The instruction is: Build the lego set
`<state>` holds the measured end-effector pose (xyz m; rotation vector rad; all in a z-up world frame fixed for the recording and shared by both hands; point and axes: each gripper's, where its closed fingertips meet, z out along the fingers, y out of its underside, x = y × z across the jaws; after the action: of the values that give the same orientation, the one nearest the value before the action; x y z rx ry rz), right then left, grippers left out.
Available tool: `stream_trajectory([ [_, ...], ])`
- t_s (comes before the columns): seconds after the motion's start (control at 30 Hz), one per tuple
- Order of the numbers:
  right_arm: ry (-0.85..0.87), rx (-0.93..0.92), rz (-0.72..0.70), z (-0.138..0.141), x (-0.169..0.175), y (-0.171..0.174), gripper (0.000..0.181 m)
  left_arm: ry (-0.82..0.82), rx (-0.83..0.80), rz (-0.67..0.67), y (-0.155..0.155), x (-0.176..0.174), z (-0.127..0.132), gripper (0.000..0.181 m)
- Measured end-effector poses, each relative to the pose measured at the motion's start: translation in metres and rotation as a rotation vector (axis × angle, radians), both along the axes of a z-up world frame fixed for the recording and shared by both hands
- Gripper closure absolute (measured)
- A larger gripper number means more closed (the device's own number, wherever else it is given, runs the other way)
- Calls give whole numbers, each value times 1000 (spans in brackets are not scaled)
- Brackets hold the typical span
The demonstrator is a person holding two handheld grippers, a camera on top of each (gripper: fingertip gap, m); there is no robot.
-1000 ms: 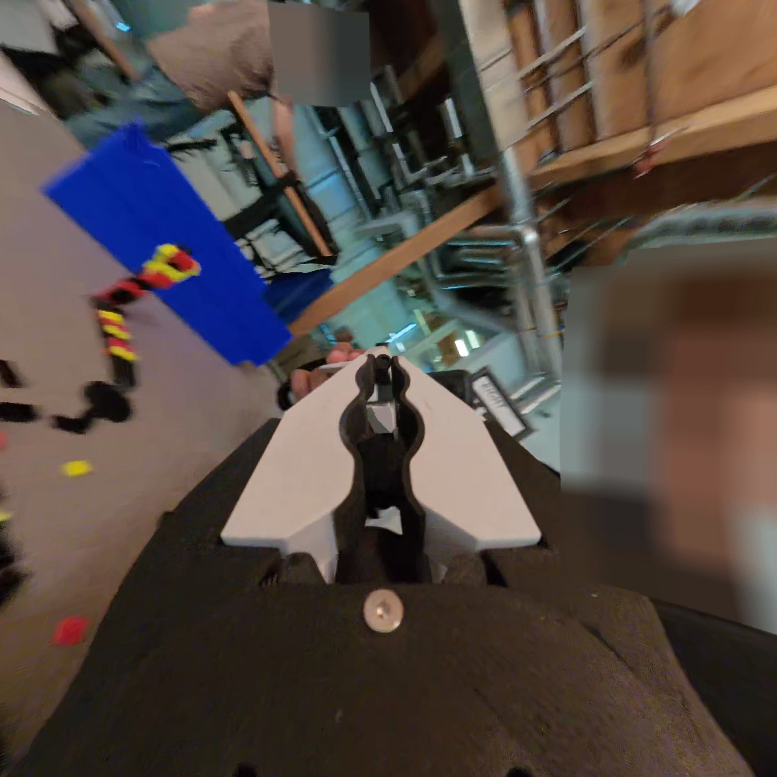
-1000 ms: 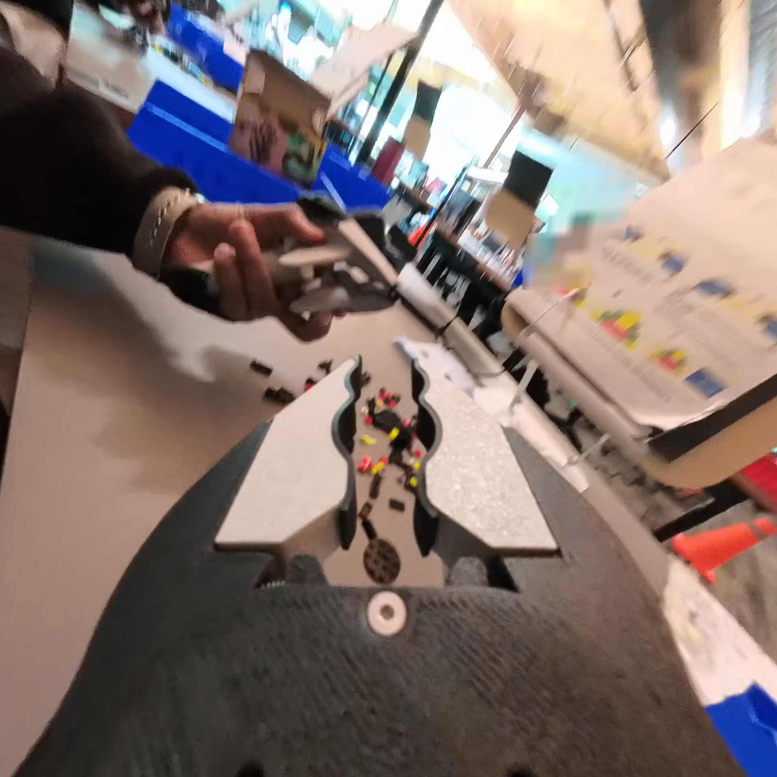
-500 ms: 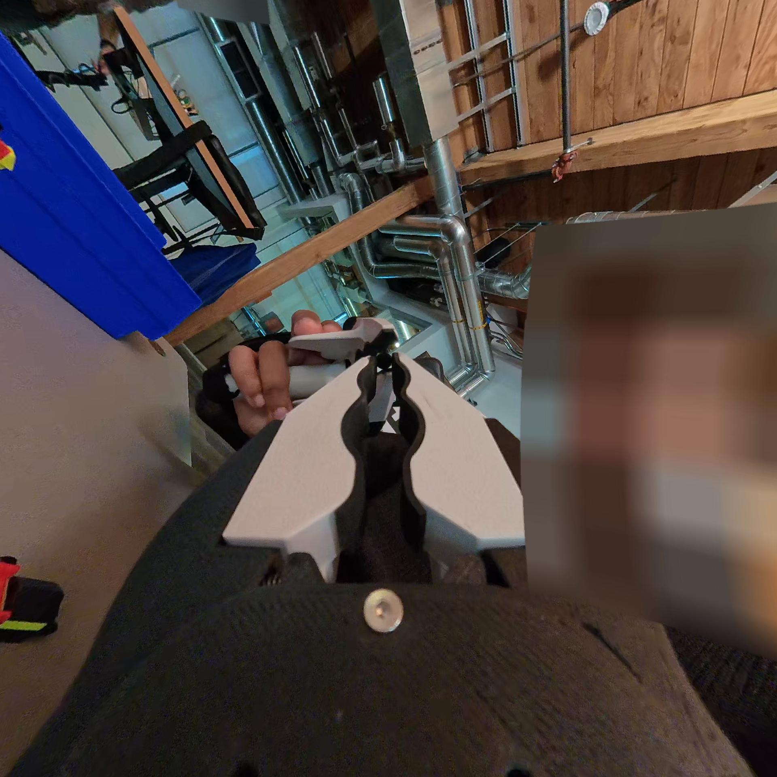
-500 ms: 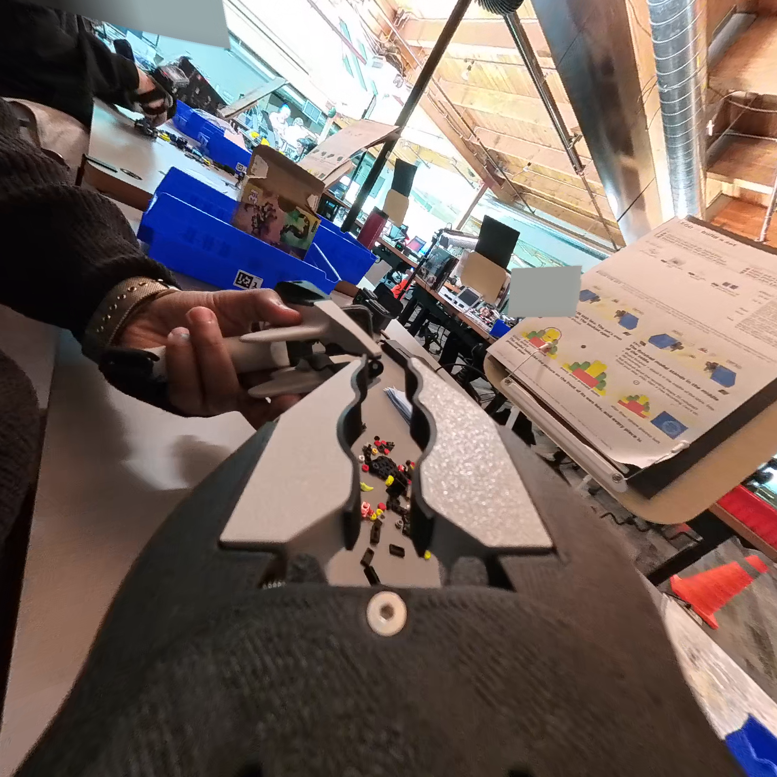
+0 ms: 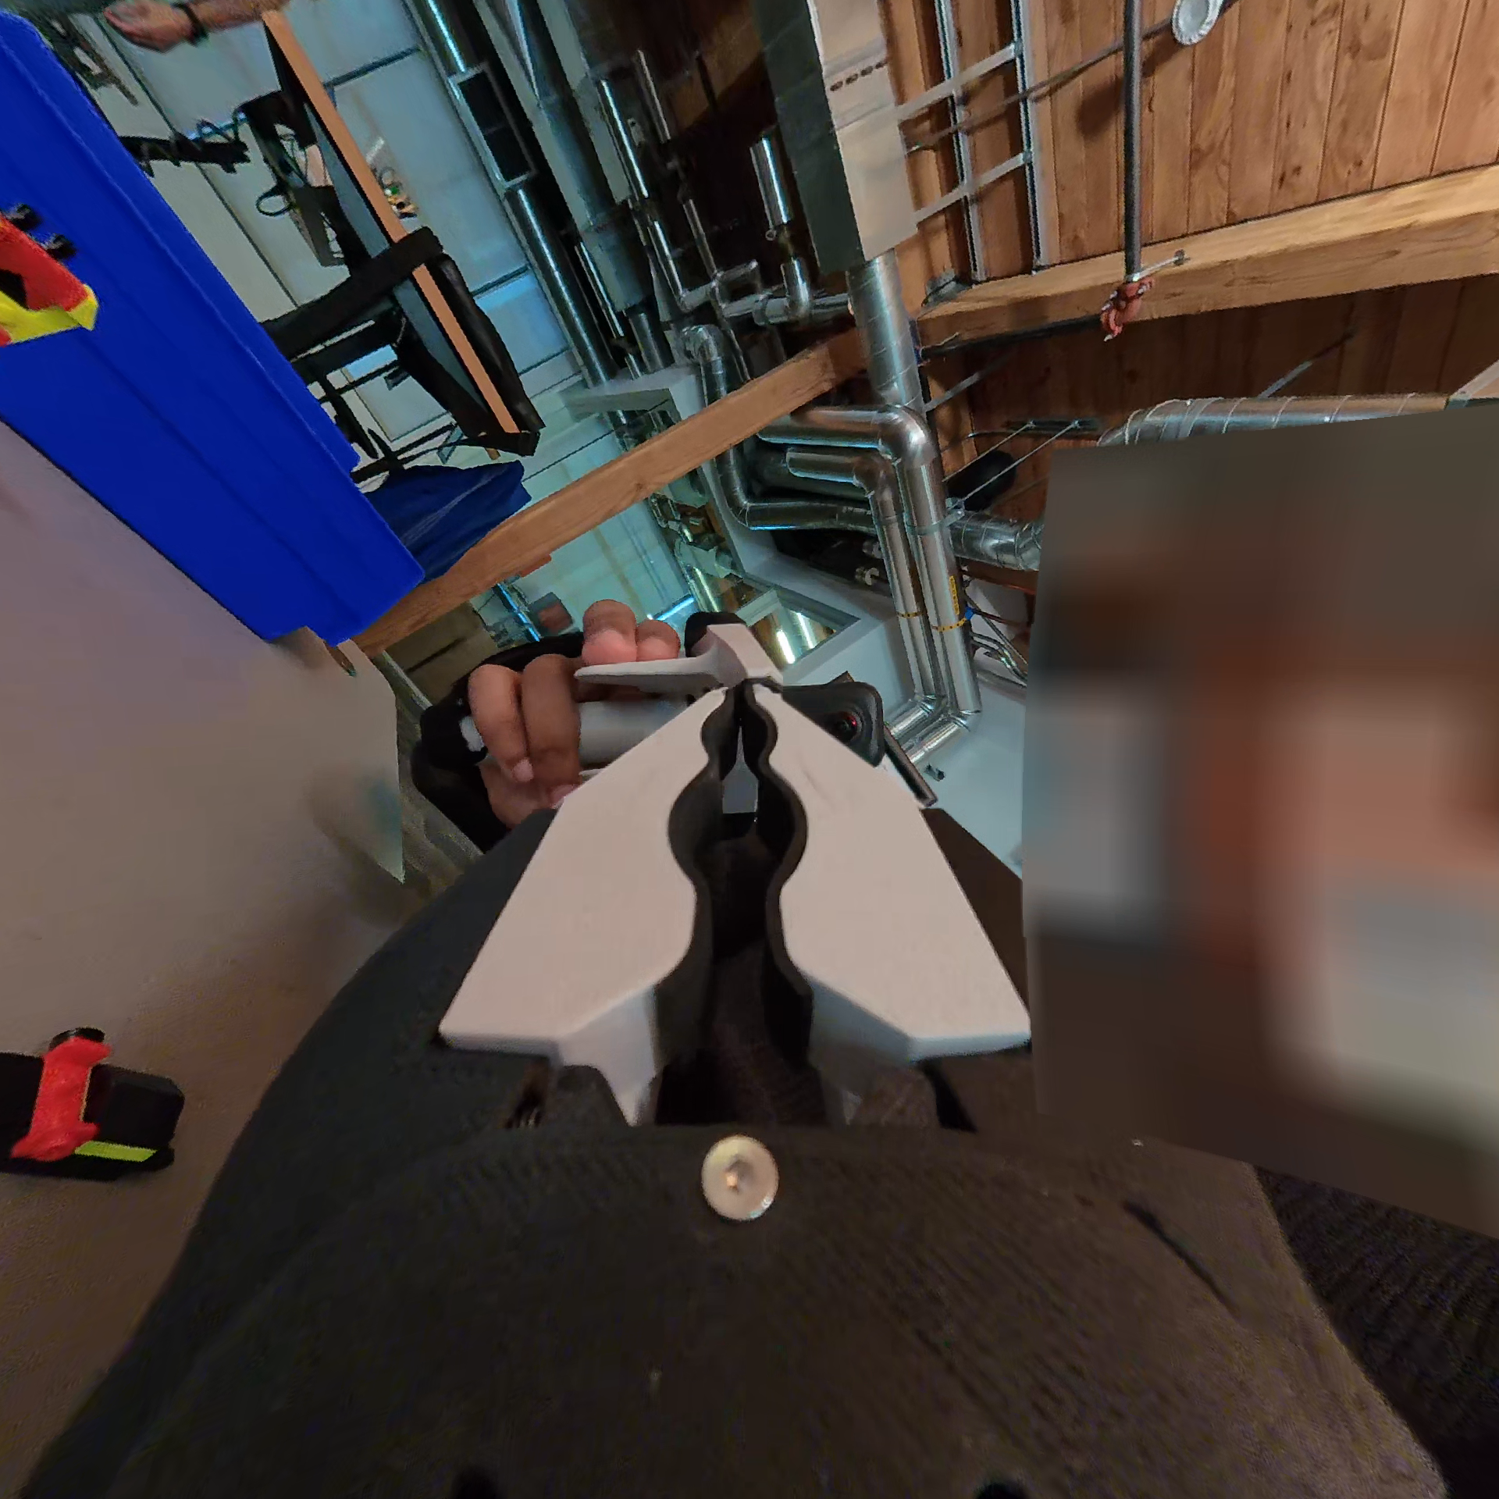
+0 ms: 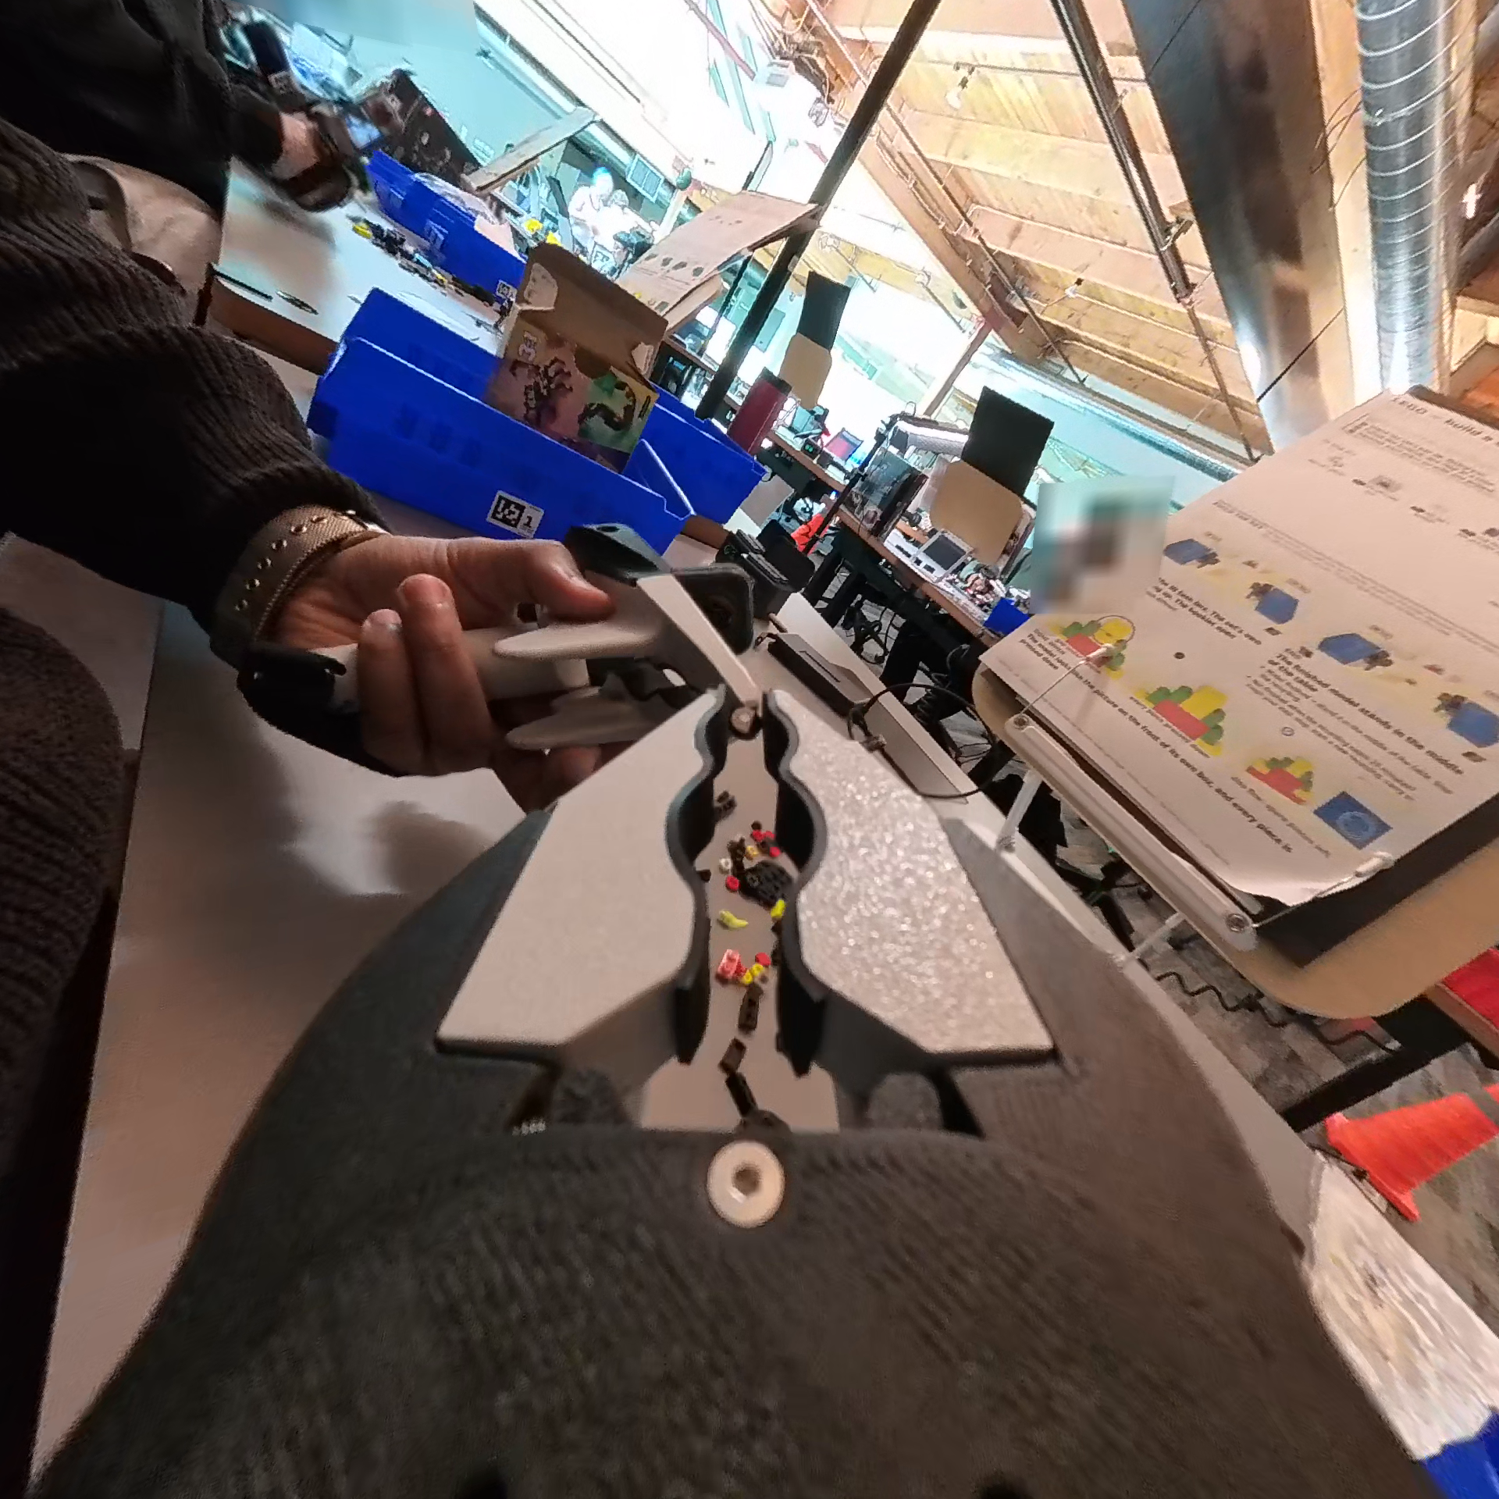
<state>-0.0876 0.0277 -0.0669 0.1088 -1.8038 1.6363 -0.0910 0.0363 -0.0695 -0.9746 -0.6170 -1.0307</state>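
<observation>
Item: left gripper, grey two-finger tongs on a black body, tips together; whether a brick was pinched could not be told. Item: right gripper, the same make, tips narrowly apart around the left gripper's fingertip and a small pale round part; whether it was clamped could not be told. Change over the last second: the right tongs had narrowed from wide apart, and the left gripper had come in from 11 o'clock to meet them tip to tip above the grey table. Judged meaning: a mid-air hand-over or regrip, with no brick added yet. Item: loose black, red and yellow lego pieces, on the table beyond the right tongs. Item: black, red and yellow part-built lego block, at 8 o'clock in the left view. Item: printed instruction sheet, at 3 o'clock.
</observation>
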Motion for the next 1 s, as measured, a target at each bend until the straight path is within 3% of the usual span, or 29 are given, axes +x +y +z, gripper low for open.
stream_trajectory([
  [0.03,-10,8,0,-2,-1,0,176,7,-12,12,1,-1,-1,181],
  [0.23,-128,97,-28,-27,-17,-1,176,38,-94,119,-4,-17,-10,176],
  [0.4,-426,478,-67,-122,-40,16,175,86,-192,254,-25,-47,-24,169],
  [0.47,-549,555,-47,-146,-40,23,175,86,-197,285,-34,-56,-25,169],
  [0.63,-667,485,4,-141,-37,19,175,73,-186,295,-42,-64,-25,169],
  [0.8,-679,599,-33,-165,-38,27,175,83,-194,260,-36,-58,-27,170],
  [1.0,-695,625,-27,-173,-36,27,175,104,-219,247,-32,-55,-31,171],
])
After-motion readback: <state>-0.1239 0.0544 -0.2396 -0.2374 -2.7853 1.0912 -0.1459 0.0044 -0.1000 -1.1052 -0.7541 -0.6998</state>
